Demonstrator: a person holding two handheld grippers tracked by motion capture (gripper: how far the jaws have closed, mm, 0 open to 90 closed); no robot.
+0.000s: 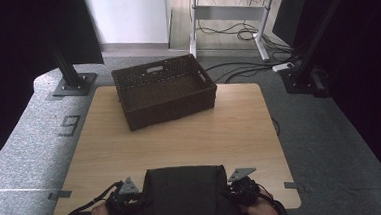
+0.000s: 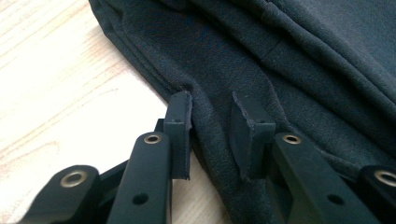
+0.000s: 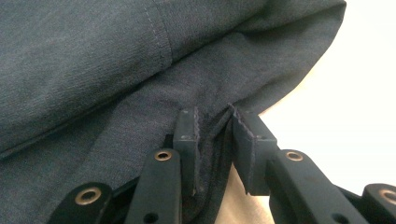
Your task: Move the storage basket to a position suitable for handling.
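Thing: a dark folded garment [image 1: 184,195], laid at the near edge of the table [image 1: 180,138], between the two grippers.
Basket: a dark woven basket [image 1: 165,91] is set at the far side of the table, well apart from the garment.
Left gripper [image 2: 212,121]: placed at the garment's left edge; a ridge of cloth lies between the jaws, but a gap is seen beside the right pad, so the cloth is judged not to be pinched.
Right gripper [image 3: 215,128]: closed on a bunched fold at the garment's right edge.
Handling: judged to be soft, limp and light; sagging and unfolding are to be expected when it is lifted.
Hold: both side edges are best taken together, with all layers gathered between the pads, so that the fold is kept.
Risk: a single layer may be caught alone.
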